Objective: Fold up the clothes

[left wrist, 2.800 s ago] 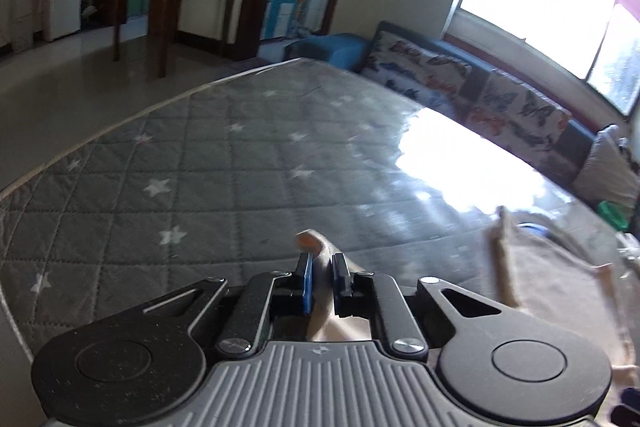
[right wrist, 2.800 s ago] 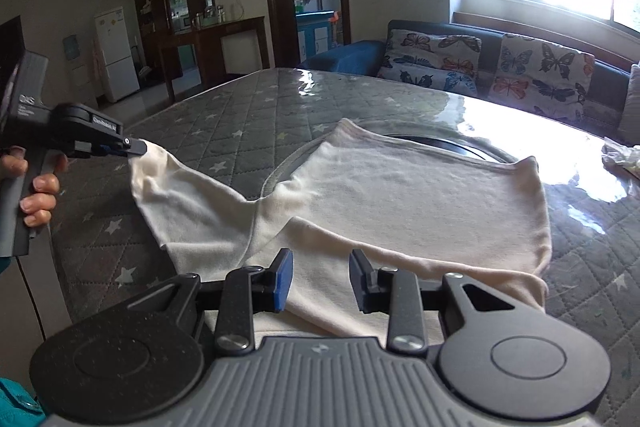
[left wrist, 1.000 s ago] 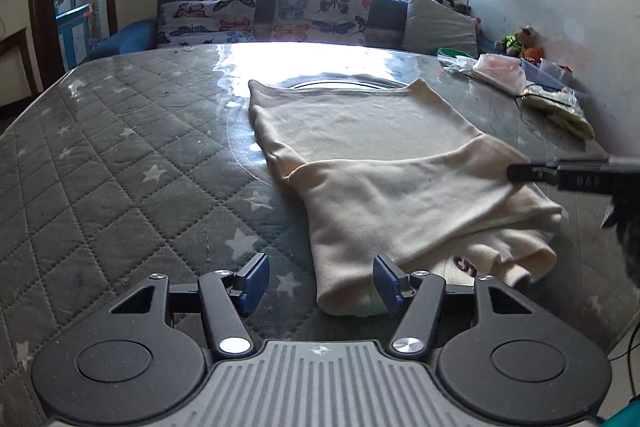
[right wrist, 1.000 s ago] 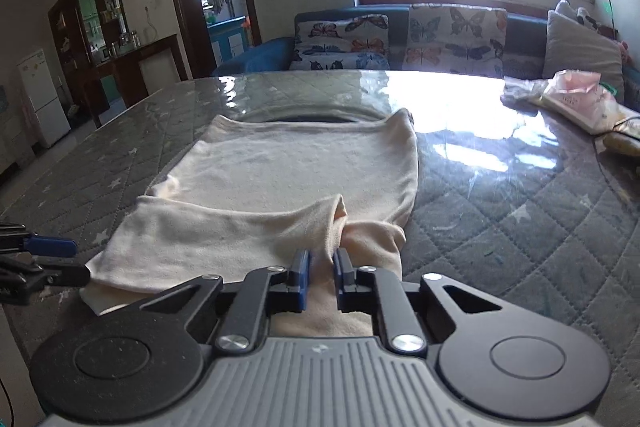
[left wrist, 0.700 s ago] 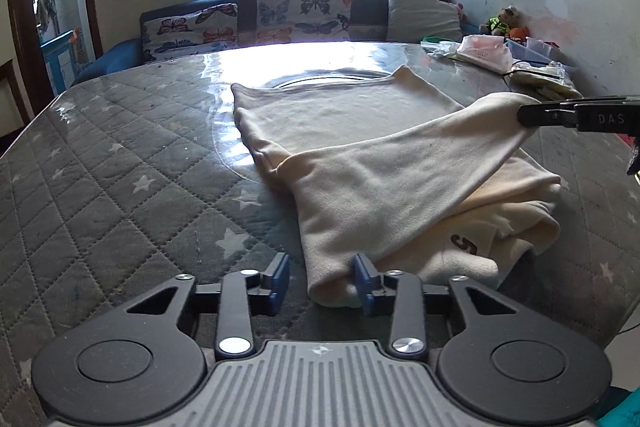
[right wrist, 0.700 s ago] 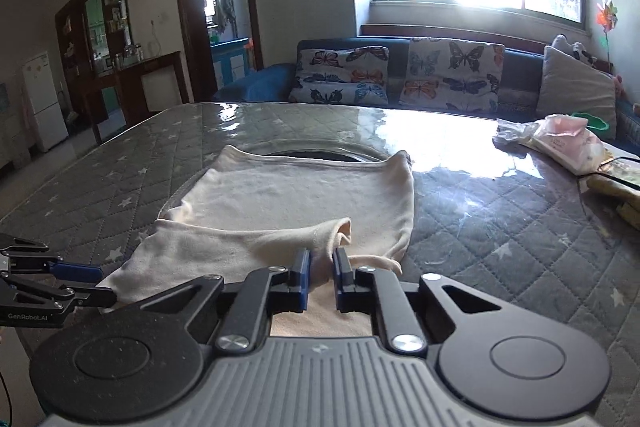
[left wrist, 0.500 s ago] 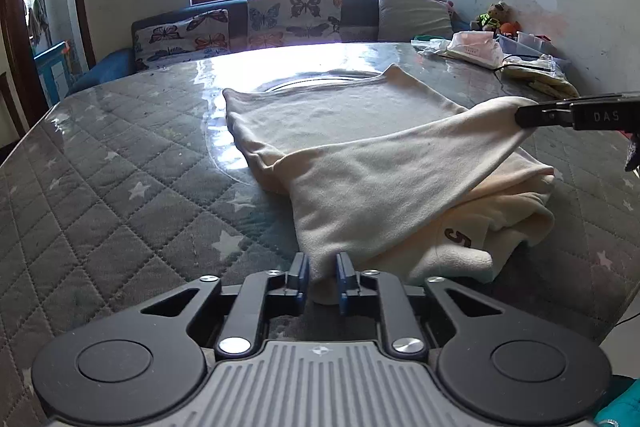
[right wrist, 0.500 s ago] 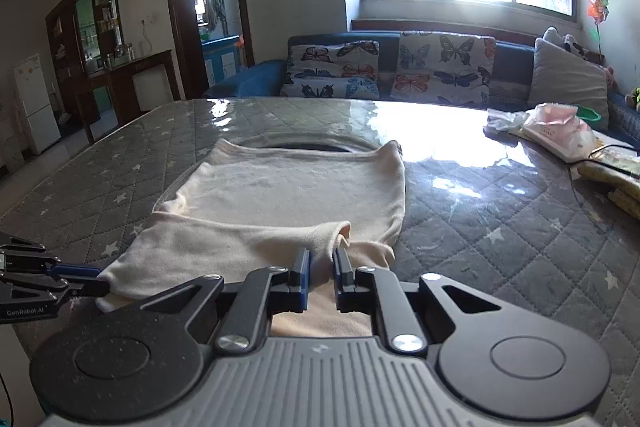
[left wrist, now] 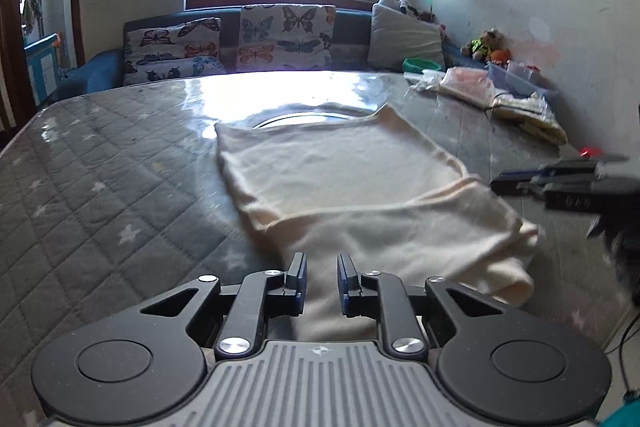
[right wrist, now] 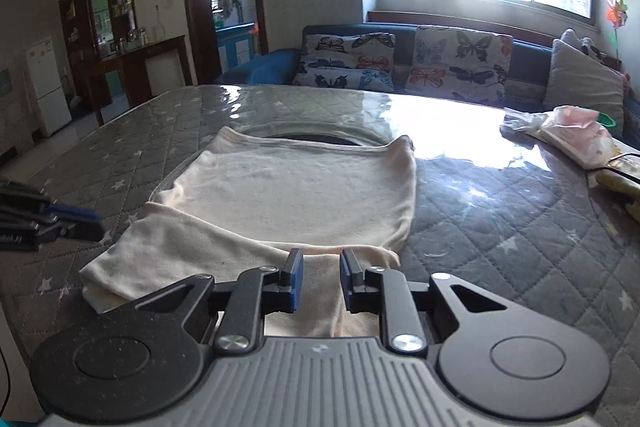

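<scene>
Left wrist view first: our left gripper (left wrist: 322,277) has its jaws easing apart, with a narrow gap, cloth lying between them but the pads not pressing on it as far as we can see. Same on the right wrist view: the right gripper (right wrist: 321,279) has jaws opening, with the near fold of the cream garment (right wrist: 296,195) under the gap and not pinched. The garment sits on the bench (right wrist: 520,227), which has a grey quilted star cover under clear plastic, far part spread flat, near part doubled over into a thick band. We reckon it'll handle light and floppy, soft knit that sags and bunches, and it may slide on that glossy plastic, so grab at the two outer corners of the folded band rather than mid-edge. Hard to make out: the nearest hem is hidden behind both gripper bodies, the layers at the right end are lumpy, and glare washes out the far bench.
</scene>
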Available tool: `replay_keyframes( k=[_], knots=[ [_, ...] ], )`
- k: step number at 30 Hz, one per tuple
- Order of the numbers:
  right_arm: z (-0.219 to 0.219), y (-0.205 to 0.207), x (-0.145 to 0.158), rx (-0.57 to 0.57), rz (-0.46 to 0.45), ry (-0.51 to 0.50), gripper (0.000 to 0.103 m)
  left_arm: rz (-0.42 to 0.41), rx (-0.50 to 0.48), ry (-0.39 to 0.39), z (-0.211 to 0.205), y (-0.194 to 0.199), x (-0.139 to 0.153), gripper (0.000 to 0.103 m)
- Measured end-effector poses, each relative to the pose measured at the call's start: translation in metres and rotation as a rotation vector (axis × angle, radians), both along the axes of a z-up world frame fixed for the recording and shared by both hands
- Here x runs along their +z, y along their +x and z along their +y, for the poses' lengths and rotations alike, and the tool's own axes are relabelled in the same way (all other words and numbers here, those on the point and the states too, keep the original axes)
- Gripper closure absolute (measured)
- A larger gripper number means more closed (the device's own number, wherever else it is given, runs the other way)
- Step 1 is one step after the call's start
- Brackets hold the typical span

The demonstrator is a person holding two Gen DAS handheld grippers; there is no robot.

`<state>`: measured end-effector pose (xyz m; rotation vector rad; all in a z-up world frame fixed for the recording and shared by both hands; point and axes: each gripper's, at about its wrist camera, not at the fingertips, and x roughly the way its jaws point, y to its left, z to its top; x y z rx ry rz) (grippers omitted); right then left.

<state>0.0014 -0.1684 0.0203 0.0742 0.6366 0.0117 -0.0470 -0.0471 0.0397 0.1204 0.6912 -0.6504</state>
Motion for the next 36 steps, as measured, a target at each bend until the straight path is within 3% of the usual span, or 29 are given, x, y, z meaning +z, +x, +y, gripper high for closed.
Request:
replay_keyframes(
  k=[8, 17, 26, 36],
  knots=[
    [0.005, 0.015, -0.015, 0.043, 0.031, -0.011, 0.084, 0.043, 0.006, 0.012, -0.036, 0.035, -0.024, 0.085],
    [0.002, 0.026, -0.024, 0.061, 0.057, -0.021, 0.084, 0.085, 0.089, -0.03, -0.013, 0.05, -0.034, 0.085],
    [0.007, 0.029, -0.027, 0.102, 0.065, -0.032, 0.084, 0.072, 0.086, -0.016, -0.013, 0.047, -0.031, 0.085],
    [0.022, -0.002, -0.011, 0.226, 0.062, -0.045, 0.083, 0.015, -0.071, 0.022, -0.025, 0.001, -0.018, 0.073]
  ],
)
